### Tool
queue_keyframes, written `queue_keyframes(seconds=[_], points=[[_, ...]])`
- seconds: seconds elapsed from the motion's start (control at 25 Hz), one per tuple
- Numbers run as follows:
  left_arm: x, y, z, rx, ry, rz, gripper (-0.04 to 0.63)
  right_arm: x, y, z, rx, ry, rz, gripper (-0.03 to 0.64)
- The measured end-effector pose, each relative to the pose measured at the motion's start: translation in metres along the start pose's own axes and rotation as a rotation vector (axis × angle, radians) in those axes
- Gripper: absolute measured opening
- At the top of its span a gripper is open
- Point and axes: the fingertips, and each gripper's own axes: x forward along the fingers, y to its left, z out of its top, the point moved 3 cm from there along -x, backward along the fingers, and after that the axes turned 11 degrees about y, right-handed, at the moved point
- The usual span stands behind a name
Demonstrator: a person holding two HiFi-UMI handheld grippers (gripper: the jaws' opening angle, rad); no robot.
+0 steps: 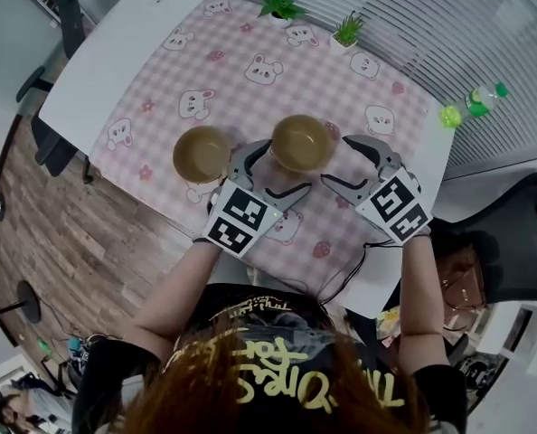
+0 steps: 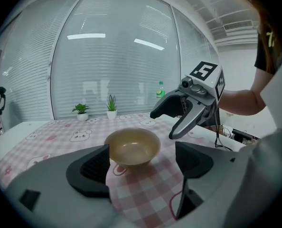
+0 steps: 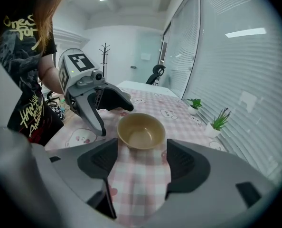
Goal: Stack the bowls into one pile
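Observation:
Two tan bowls stand upright and apart on the pink checked tablecloth [image 1: 250,98]. The left bowl [image 1: 202,153] has no gripper at it. The right bowl [image 1: 301,143] sits between both grippers. My left gripper [image 1: 282,168] is open on its near-left side, and the bowl [image 2: 132,147] rests just beyond the fingertips of that gripper [image 2: 143,163]. My right gripper [image 1: 334,161] is open on the bowl's near-right side. In the right gripper view the same bowl [image 3: 141,130] lies just past my right gripper [image 3: 142,159], with the left gripper [image 3: 91,96] behind it. Neither gripper holds anything.
Two small potted plants [image 1: 280,7] [image 1: 346,31] stand at the table's far edge. A green bottle [image 1: 472,103] lies on the sill beyond the right corner. A black chair [image 1: 517,233] is at the right, and a cable [image 1: 345,274] hangs over the near edge.

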Motion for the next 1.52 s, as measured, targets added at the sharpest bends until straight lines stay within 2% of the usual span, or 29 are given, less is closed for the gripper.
queue_keyframes(seconds=[0.2, 0.44, 0.8, 0.88, 1.52], points=[[0.009, 0.012, -0.012, -0.009, 0.074, 0.092, 0.436, 0.022, -0.001, -0.008, -0.007, 0.026, 0.031, 0.307], [0.022, 0.018, -0.018, -0.023, 0.131, 0.132, 0.436, 0.036, -0.007, -0.011, -0.040, 0.039, 0.062, 0.307], [0.034, 0.022, -0.017, 0.004, 0.129, 0.097, 0.423, 0.046, -0.009, -0.011, -0.038, 0.015, 0.097, 0.307], [0.035, 0.021, -0.017, 0.008, 0.126, 0.094, 0.379, 0.046, -0.009, -0.010, -0.028, 0.006, 0.090, 0.305], [0.011, 0.016, 0.009, 0.067, 0.096, 0.086, 0.377, 0.016, -0.008, 0.008, -0.007, -0.024, 0.027, 0.304]])
